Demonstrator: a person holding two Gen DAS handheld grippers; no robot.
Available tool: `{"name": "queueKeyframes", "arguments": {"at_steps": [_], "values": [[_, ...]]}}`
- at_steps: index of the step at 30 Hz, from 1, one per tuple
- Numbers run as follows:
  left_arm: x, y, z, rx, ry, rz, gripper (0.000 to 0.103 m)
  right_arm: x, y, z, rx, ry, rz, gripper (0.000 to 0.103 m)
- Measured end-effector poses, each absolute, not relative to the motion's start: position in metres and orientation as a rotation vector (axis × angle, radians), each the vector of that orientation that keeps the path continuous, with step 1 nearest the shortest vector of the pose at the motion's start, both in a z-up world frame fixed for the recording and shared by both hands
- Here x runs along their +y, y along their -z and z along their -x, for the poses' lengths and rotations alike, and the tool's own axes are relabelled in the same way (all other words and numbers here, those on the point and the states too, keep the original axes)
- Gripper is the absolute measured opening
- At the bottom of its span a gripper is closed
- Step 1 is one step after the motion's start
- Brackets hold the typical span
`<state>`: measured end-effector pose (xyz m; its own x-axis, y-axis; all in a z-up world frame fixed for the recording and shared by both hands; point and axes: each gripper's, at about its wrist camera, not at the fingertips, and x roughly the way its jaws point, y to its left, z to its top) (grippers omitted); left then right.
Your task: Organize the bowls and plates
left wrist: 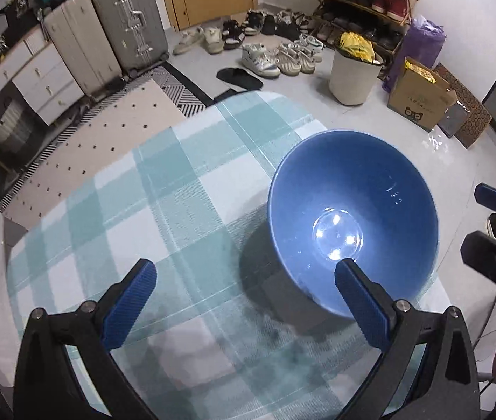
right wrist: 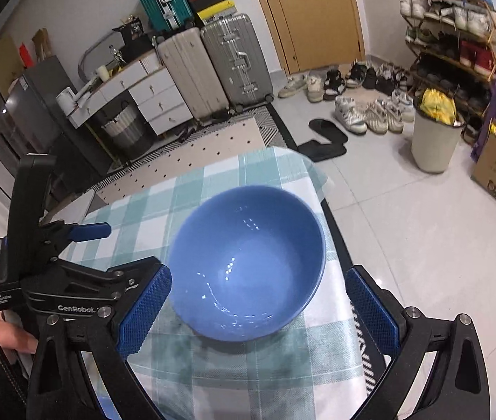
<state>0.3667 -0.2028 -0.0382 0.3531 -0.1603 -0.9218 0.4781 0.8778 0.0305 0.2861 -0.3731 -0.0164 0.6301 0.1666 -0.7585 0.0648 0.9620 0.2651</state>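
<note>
Progress: I judge this early or mid-task, only one blue bowl (right wrist: 248, 262) is in sight, upright and empty on the checked cloth of the desk (left wrist: 135, 210), near its right-hand edge; no plates show in either view, and no stack either

Done: nothing I can confirm from here

Left: as I read it, gripping this bowl and moving it to wherever the crockery is meant to sit; that spot is out of view

Right tongs (right wrist: 258, 311): spread wide, holding nothing, one finger either side of the bowl's near half; left pad looks just beside the wall, whether it touches I cannot tell; right pad stands clear

Left tongs (left wrist: 244, 288): also wide apart and empty, hovering over the cloth; my right-hand finger overlaps the bowl's near rim in the left wrist view, contact unclear; other finger is over bare cloth

Next, my guess: right tongs look best lined up to close on the bowl
</note>
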Motion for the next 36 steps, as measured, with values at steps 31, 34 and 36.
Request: {"name": "queueKeyframes", "arguments": {"at_steps": [31, 34, 36], "values": [[-0.220, 0.068, -0.387, 1.329, 0.507, -0.213, 0.010, -0.382, 0.047, -0.289, 0.948, -0.040, -0.285, 0.102], [-0.221, 0.067, -0.384, 1.315, 0.488, -0.241, 0.010, -0.382, 0.046, -0.288, 0.949, -0.041, -0.282, 0.102], [-0.221, 0.067, -0.381, 1.301, 0.470, -0.273, 0.011, -0.381, 0.046, -0.287, 0.948, -0.039, -0.278, 0.102]]}}
